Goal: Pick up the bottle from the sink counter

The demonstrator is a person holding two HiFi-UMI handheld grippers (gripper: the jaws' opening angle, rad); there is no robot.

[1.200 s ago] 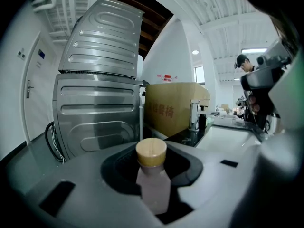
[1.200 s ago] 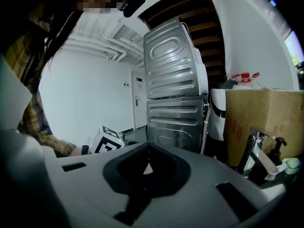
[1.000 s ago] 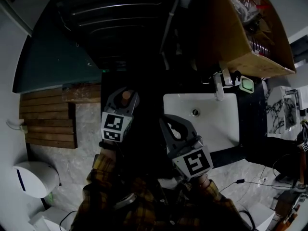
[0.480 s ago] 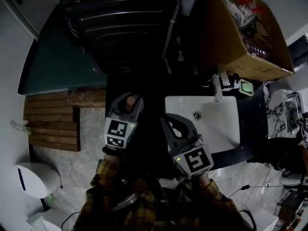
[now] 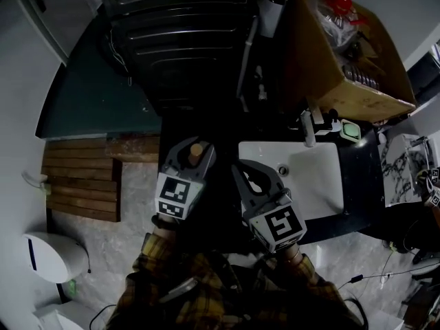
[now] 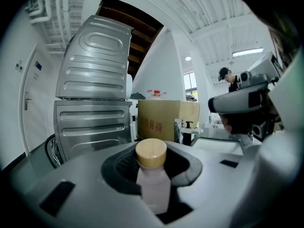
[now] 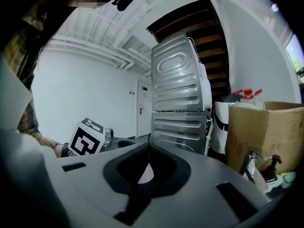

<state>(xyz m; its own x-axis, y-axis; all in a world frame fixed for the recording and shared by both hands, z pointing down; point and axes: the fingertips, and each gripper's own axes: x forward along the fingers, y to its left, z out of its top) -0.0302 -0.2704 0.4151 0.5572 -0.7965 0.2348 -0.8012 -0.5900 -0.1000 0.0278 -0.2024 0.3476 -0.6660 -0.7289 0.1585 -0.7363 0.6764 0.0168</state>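
Note:
A small pale bottle (image 6: pixel 153 186) with a round wooden cap stands upright between the jaws of my left gripper (image 6: pixel 152 177), which is shut on it. In the head view the cap of that bottle (image 5: pixel 196 151) peeks out of the left gripper (image 5: pixel 190 158), held in the air left of the white sink (image 5: pixel 323 184). My right gripper (image 5: pixel 250 178) hovers beside it, over the sink's left edge. Its jaws meet at the tips, with nothing between them. In the right gripper view (image 7: pixel 147 151) the left gripper's marker cube (image 7: pixel 85 137) shows at the left.
A faucet (image 5: pixel 307 126) and a green soap holder (image 5: pixel 351 129) stand behind the sink on the dark counter (image 5: pixel 364 205). A cardboard box (image 5: pixel 340 60) sits behind them. A ribbed metal appliance (image 5: pixel 185 40) stands ahead. Wooden slats (image 5: pixel 82 181) lie on the floor at the left.
Both grippers have drifted slightly right and away from me in the head view. The bottle stays gripped in the left one, and the right jaws stay together.

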